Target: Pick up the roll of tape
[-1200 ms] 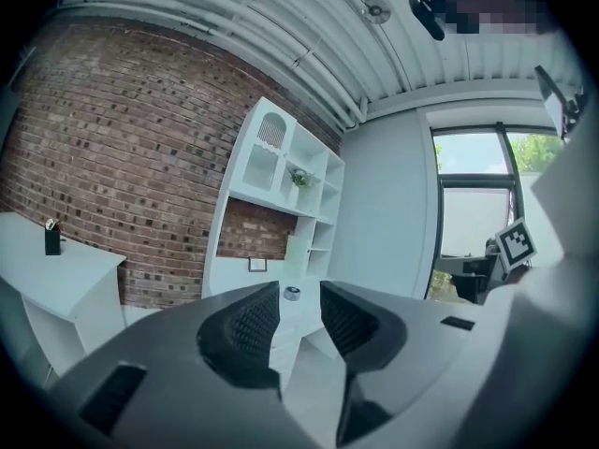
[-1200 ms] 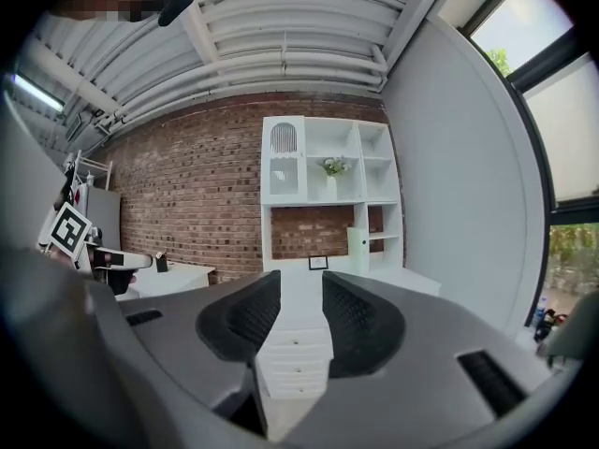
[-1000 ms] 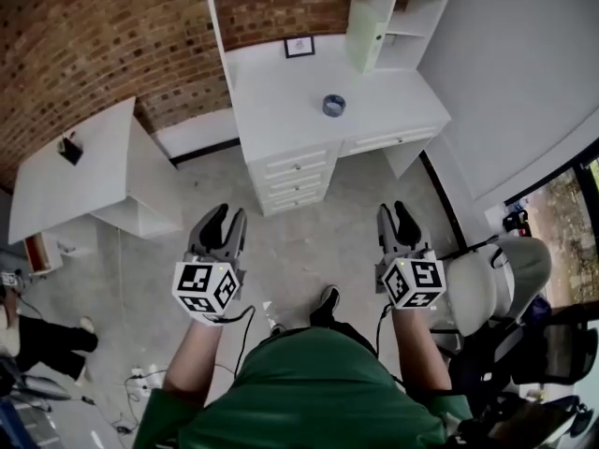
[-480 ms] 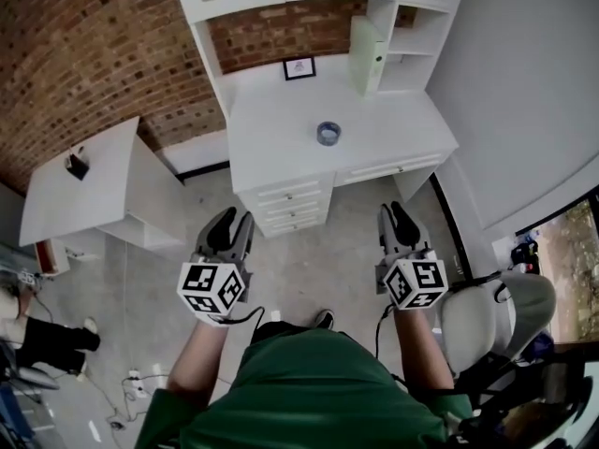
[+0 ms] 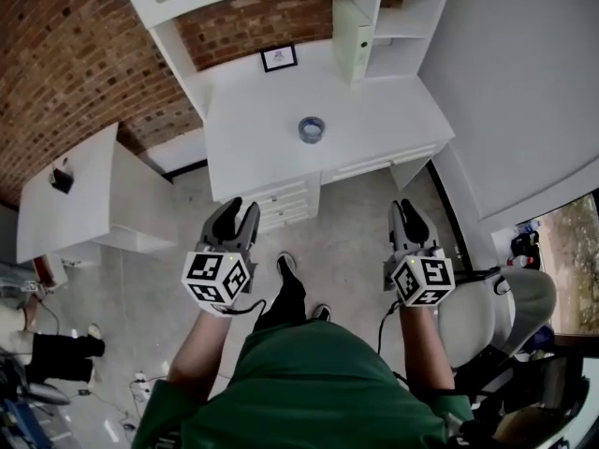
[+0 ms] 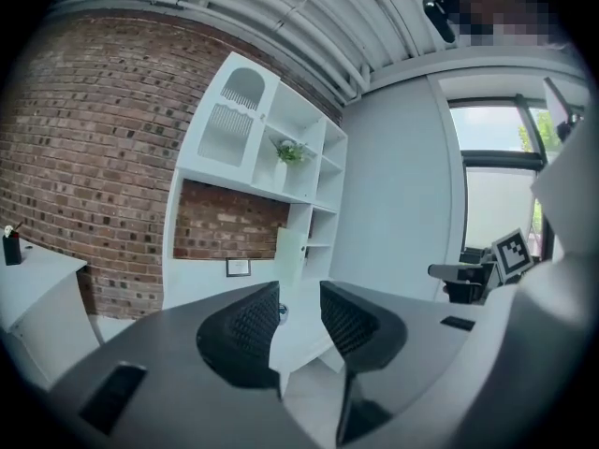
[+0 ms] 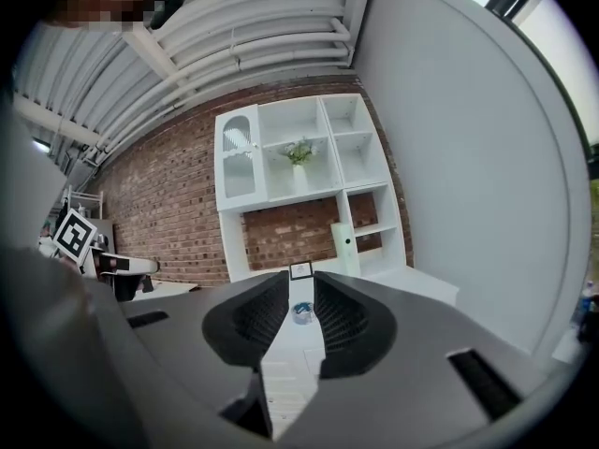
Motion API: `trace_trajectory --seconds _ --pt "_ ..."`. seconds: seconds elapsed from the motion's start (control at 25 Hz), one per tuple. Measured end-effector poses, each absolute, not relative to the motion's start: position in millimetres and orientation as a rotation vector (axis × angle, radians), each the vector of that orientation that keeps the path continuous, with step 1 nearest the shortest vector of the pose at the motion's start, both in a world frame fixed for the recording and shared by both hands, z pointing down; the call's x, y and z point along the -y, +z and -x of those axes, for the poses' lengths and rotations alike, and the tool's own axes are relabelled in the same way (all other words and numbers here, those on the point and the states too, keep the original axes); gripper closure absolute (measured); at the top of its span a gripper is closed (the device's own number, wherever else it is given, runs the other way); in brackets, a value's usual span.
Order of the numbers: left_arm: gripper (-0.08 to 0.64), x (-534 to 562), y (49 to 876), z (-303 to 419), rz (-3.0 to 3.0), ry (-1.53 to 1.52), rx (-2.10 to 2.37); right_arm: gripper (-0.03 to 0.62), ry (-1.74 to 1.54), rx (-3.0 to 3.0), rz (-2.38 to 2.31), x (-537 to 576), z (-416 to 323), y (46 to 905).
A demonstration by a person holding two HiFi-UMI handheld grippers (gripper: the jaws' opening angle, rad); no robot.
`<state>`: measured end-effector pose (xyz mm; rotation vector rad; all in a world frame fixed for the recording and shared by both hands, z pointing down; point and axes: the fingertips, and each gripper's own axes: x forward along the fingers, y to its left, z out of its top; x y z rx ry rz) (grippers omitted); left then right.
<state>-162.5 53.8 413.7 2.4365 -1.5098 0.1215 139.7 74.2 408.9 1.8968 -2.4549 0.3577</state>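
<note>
The roll of tape (image 5: 311, 129) is blue-grey and lies flat on the white desk (image 5: 253, 148), well ahead of both grippers. My left gripper (image 5: 240, 215) hangs over the floor in front of the desk drawers, open and empty. The right gripper (image 5: 404, 211) is level with it at the right; its jaws have just been closing, a narrow gap remains and nothing is between them. In the right gripper view the tape (image 7: 300, 313) shows far off in the gap of the gripper (image 7: 300, 297). The left gripper (image 6: 299, 311) view shows a sliver of tape (image 6: 283, 312) beside its left jaw.
The desk carries a small framed picture (image 5: 279, 58) and a pale green box file (image 5: 351, 28) under a white shelf unit (image 5: 412, 17). A low white side table (image 5: 75, 195) stands at the left, an office chair (image 5: 487, 307) at the right. Cables (image 5: 140, 382) lie on the floor.
Both grippers have come forward toward the desk, which now sits closer and lower in the head view. The right jaws stand narrower than before.
</note>
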Motion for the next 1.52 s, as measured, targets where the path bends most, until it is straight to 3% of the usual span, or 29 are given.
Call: trace_trajectory --seconds 0.88,1.52 --pt "0.413 225 498 140 -2.588 0.355 1.187 0.494 0.373 2.257 -1.972 162 -110 431" --pt "0.413 268 565 34 -2.745 0.978 1.112 0.505 0.571 2.465 -1.739 263 -163 482"
